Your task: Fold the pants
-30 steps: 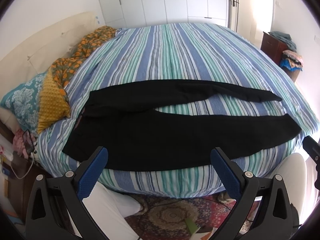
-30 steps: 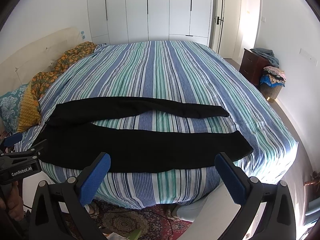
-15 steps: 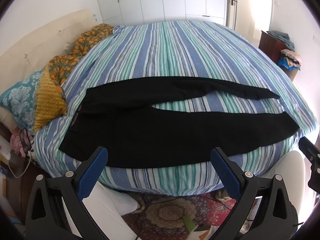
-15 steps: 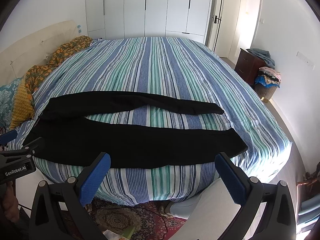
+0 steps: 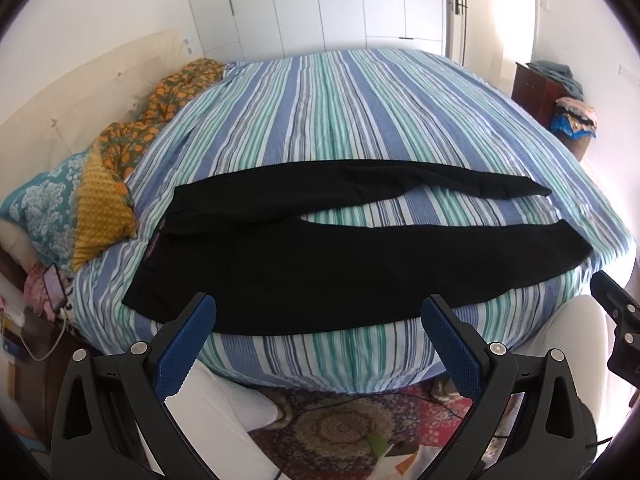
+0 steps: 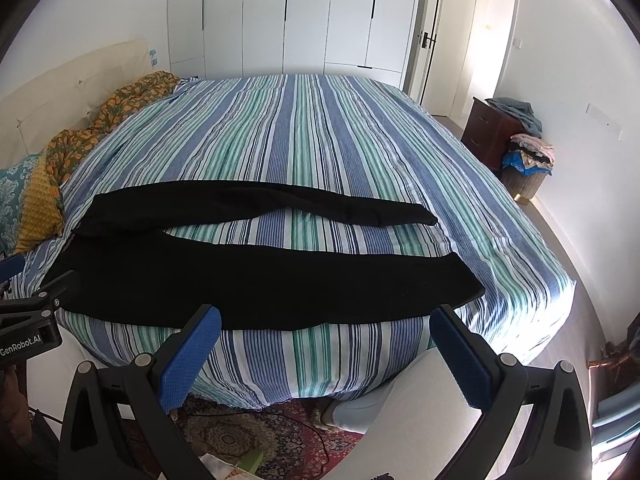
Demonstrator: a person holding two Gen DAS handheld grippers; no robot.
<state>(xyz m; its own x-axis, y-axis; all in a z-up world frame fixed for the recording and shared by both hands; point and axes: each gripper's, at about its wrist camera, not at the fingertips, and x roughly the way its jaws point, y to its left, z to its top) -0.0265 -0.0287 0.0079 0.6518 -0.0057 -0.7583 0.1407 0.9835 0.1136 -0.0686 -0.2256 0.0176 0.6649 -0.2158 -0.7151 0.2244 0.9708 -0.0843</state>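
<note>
Right now the black pants (image 5: 328, 264) lie flat across the near edge of the striped bed (image 5: 340, 120), legs apart; left tongs (image 5: 318, 332) and right tongs (image 6: 326, 344) hover wide, holding nothing.

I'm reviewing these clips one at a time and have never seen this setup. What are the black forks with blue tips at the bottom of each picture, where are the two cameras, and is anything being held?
There is no robot here. A person carries a hand-held two-finger tool in each hand, and each tool has a fisheye camera looking forward along its fingers. The black forks with blue pads are those fingers.

One picture comes from the left tool, the other from the right tool. Each view also catches the other tool at its edge.

Both look at a bed with a striped cover. A pair of black pants lies flat on it near the front edge, waist to the left, legs spread apart to the right. Patterned pillows sit at the left by the headboard.

Nothing is held: both tools are open, in front of the bed, not touching the pants. Folding has not started.
</note>
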